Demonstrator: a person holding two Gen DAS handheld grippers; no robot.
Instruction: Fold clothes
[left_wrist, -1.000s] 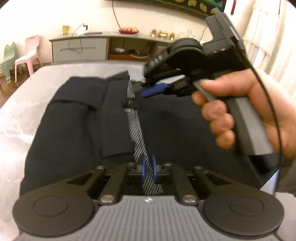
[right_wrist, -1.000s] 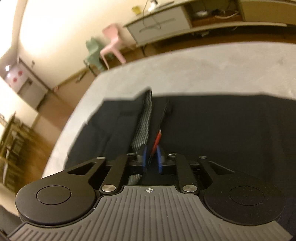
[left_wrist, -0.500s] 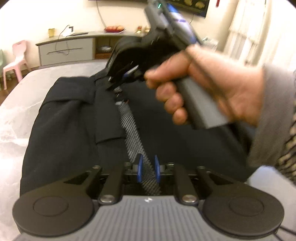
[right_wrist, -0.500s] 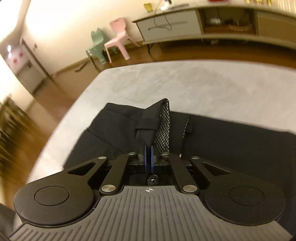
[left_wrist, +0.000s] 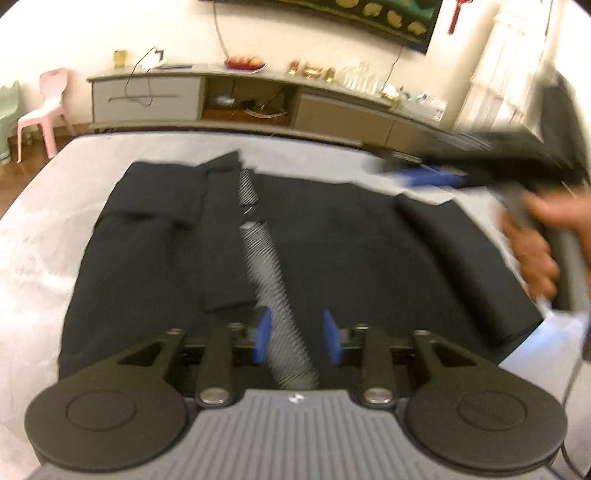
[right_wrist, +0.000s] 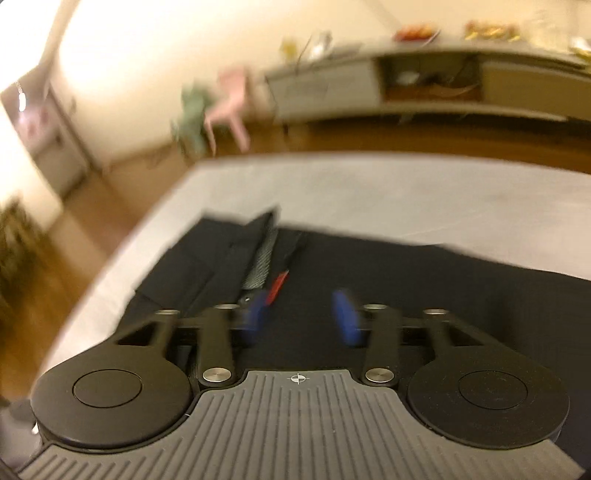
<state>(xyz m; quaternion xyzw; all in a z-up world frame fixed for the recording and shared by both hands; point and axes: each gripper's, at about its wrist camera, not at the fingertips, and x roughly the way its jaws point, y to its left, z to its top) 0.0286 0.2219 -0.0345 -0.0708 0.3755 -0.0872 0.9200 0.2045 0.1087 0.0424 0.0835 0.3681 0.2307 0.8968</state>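
Note:
A black garment (left_wrist: 332, 240) lies spread flat on the grey table (left_wrist: 55, 221), with a grey patterned lining strip (left_wrist: 266, 273) running down its middle. My left gripper (left_wrist: 297, 338) is open and empty over the near end of that strip. My right gripper (left_wrist: 424, 177) shows blurred in the left wrist view, held by a hand at the garment's far right corner. In the right wrist view the same garment (right_wrist: 424, 295) lies below my right gripper (right_wrist: 303, 319), which is open and empty. A red tag (right_wrist: 277, 286) shows beside the lining.
A long low sideboard (left_wrist: 221, 99) with small items stands along the far wall. A pink child's chair (left_wrist: 44, 107) and a green one (left_wrist: 7, 107) stand at the left. The wooden floor (right_wrist: 74, 236) borders the table's left and far edges.
Both grippers have opened and let go of the garment. The right gripper has pulled away to the right, off the middle of the garment. The lining strip now lies flat.

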